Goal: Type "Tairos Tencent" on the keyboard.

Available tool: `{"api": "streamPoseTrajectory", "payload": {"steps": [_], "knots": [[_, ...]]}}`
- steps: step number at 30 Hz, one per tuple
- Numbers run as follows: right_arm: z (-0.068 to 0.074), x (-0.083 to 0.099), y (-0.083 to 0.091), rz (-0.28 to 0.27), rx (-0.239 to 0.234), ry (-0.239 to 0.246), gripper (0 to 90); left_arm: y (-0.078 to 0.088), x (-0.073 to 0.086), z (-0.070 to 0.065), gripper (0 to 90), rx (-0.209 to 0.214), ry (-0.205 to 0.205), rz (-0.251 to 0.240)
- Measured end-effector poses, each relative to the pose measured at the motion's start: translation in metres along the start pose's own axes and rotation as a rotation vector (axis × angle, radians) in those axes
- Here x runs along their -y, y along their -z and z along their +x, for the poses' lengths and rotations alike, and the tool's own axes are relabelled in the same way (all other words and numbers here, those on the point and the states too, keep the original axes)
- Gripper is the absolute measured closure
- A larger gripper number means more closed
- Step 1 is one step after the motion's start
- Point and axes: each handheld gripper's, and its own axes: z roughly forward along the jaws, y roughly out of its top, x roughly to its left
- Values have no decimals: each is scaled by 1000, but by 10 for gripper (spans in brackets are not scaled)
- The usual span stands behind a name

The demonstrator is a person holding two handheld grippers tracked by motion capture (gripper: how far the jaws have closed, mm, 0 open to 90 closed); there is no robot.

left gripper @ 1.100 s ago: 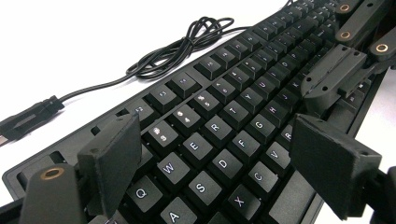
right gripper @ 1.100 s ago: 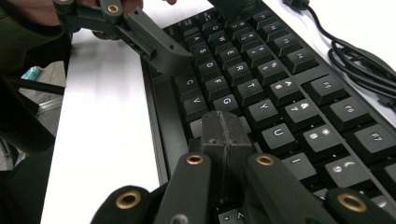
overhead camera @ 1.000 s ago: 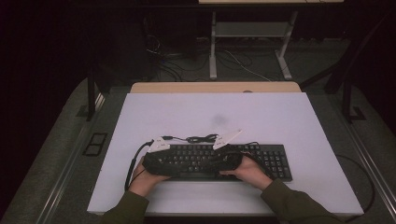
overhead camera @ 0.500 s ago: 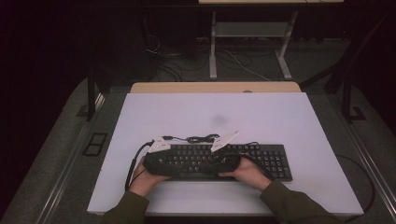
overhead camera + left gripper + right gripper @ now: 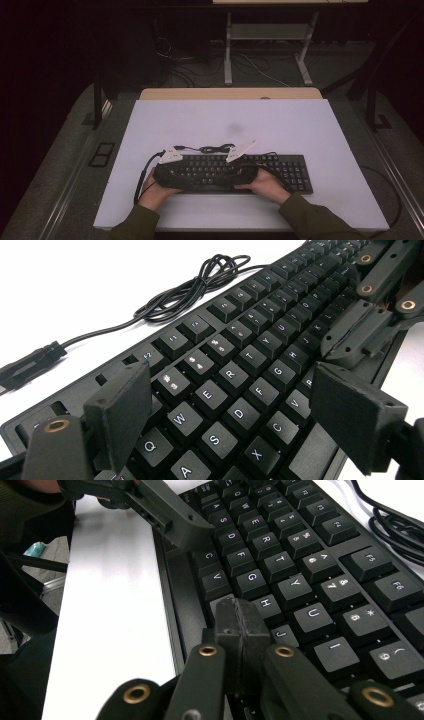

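Observation:
A black keyboard [image 5: 287, 170] lies across the near half of the white table [image 5: 230, 120]. My left gripper [image 5: 235, 410] is open and low over the keyboard's left end. One pad [image 5: 122, 412] is by the Q and W keys, the other pad [image 5: 352, 422] past the near edge by V. Nothing is held between them. My right gripper [image 5: 240, 620] is shut with nothing in it, its tips down by the H key. The two grippers point toward each other: left gripper [image 5: 192, 175], right gripper [image 5: 227, 175].
The keyboard's black cable [image 5: 215, 148] lies coiled on the table just behind it, its plug [image 5: 30, 365] off to the side. Beyond the table's far edge stands a wooden desk [image 5: 230, 93] with metal legs, and cables lie on the dark floor.

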Motion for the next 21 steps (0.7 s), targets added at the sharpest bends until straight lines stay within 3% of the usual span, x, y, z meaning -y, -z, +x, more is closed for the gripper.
{"api": "streamPoseTrajectory", "payload": {"steps": [11,16,21], "knots": [[-1,-2,8,-47,11,-1,725,0,0,-1,167,2,-4,-1],[-5,-3,15,-70,29,-20,594,0,0,-2,179,4,-9,1],[-8,-2,20,-83,79,-23,449,2,0,-3,210,11,-14,-4]]}}
